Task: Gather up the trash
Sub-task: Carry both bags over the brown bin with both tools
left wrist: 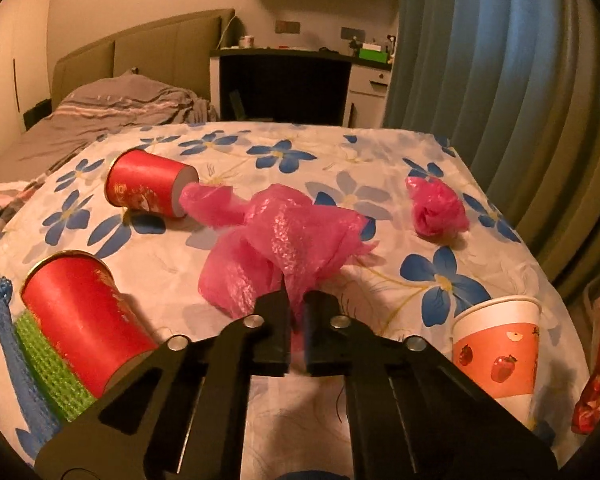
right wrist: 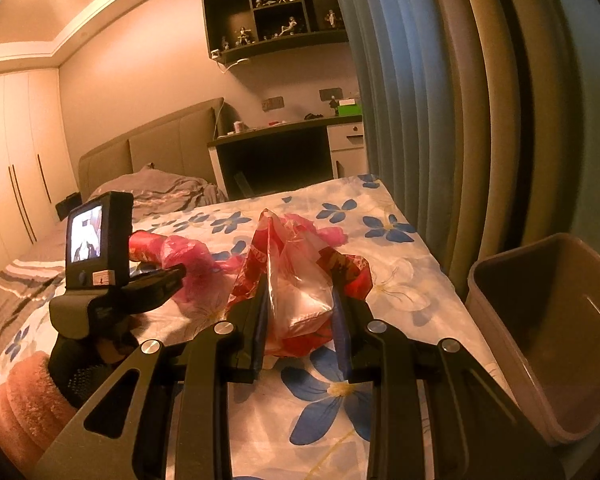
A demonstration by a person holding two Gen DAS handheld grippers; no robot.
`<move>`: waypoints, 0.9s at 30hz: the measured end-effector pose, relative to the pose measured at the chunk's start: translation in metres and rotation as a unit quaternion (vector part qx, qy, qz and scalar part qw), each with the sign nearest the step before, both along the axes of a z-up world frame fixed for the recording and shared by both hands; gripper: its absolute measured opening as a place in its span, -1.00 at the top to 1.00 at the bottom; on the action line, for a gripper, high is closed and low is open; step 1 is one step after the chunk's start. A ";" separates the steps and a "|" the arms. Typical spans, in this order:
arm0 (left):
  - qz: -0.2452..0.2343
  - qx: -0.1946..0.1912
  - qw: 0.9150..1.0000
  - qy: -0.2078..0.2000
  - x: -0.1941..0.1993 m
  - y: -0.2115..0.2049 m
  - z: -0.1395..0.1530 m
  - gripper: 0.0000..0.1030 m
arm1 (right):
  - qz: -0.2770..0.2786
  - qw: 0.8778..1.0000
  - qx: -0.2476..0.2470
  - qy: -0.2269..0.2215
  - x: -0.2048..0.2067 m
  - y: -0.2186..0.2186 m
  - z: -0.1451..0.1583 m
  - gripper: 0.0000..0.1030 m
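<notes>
A loose pink plastic bag point(left wrist: 292, 236) lies mid-table on the flowered cloth point(left wrist: 380, 160), and my left gripper point(left wrist: 298, 300) is shut on its near edge. Two red paper cups point(left wrist: 148, 188) point(left wrist: 80, 316) lie on their sides to the left. A crumpled pink wad point(left wrist: 436, 208) sits at the far right, and a white-and-orange cup point(left wrist: 498, 348) stands at the near right. In the right wrist view my right gripper point(right wrist: 300, 292) is shut on a red and clear plastic wrapper point(right wrist: 300, 276), held above the cloth. The left gripper point(right wrist: 180, 272) shows there at the left, against the pink bag point(right wrist: 184, 254).
A brown bin point(right wrist: 552, 320) stands open beside the table's right edge, in front of the blue curtain point(right wrist: 420, 120). A blue and green net point(left wrist: 48, 364) lies under the nearer red cup. A bed point(left wrist: 100, 112) runs along the left, a desk point(left wrist: 284, 80) behind.
</notes>
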State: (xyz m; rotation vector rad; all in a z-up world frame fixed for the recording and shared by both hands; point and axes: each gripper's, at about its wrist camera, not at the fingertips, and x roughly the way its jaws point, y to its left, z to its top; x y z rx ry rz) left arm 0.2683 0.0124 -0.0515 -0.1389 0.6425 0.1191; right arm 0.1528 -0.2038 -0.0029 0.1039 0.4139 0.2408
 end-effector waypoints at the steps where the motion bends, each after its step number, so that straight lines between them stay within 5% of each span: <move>1: -0.001 -0.002 1.000 -0.004 -0.002 -0.001 0.003 0.99 | -0.001 1.000 0.000 -0.001 -0.002 0.000 0.001 0.44; 13: -0.011 -0.008 0.996 -0.086 -0.082 -0.019 0.062 1.00 | -0.007 1.000 0.002 -0.024 -0.026 -0.009 0.012 0.45; 27: -0.050 -0.018 0.992 -0.115 -0.135 -0.068 0.081 1.00 | -0.039 0.998 -0.002 -0.043 -0.064 -0.037 0.022 0.45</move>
